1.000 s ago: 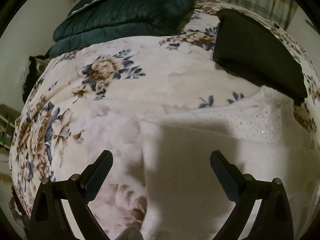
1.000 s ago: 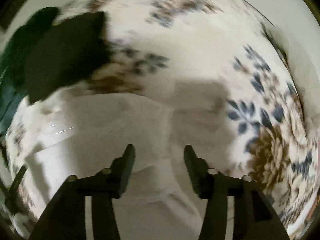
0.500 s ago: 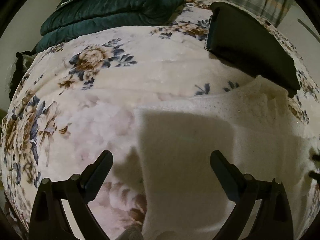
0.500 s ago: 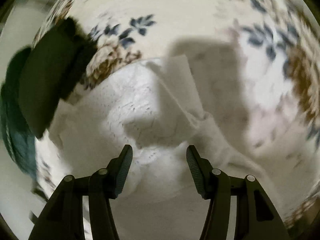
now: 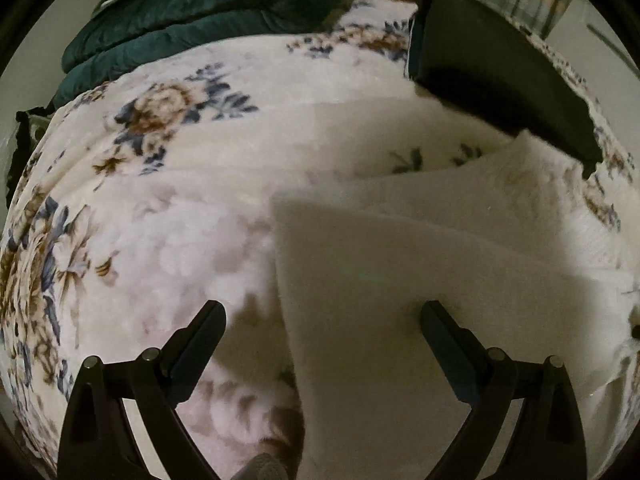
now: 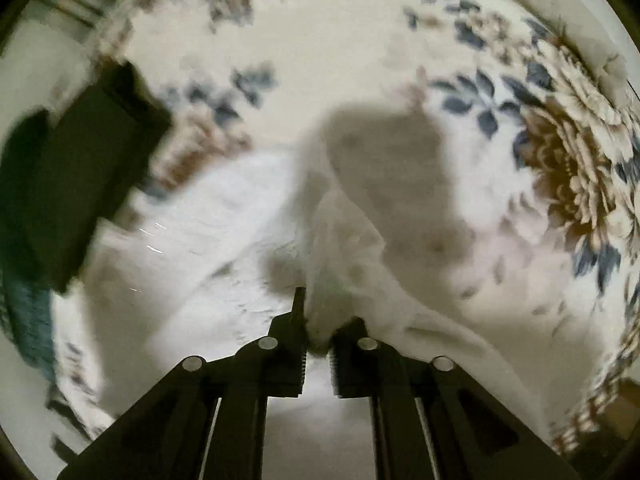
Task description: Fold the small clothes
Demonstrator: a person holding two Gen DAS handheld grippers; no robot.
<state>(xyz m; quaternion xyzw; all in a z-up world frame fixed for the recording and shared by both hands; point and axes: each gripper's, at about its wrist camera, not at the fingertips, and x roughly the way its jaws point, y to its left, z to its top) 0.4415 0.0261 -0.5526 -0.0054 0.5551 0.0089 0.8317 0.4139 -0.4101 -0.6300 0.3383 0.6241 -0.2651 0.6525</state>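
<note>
A small white knit garment (image 5: 420,264) lies on a floral blanket (image 5: 192,184) on the bed. My left gripper (image 5: 320,320) is open and empty, hovering just above the garment's near left edge. In the right wrist view my right gripper (image 6: 318,320) is shut on a bunched edge of the white garment (image 6: 340,248), which rises up in a fold from the jaws. The rest of the garment (image 6: 192,248) spreads flat to the left.
A folded black cloth (image 5: 492,68) lies at the back right, also in the right wrist view (image 6: 88,184). A dark green quilted cushion (image 5: 208,12) lies at the far end. The blanket (image 6: 520,120) spreads right of the garment.
My right gripper went from open above the garment to shut on its edge, lifting a fold. The left gripper stayed open and shifted slightly over the garment.
</note>
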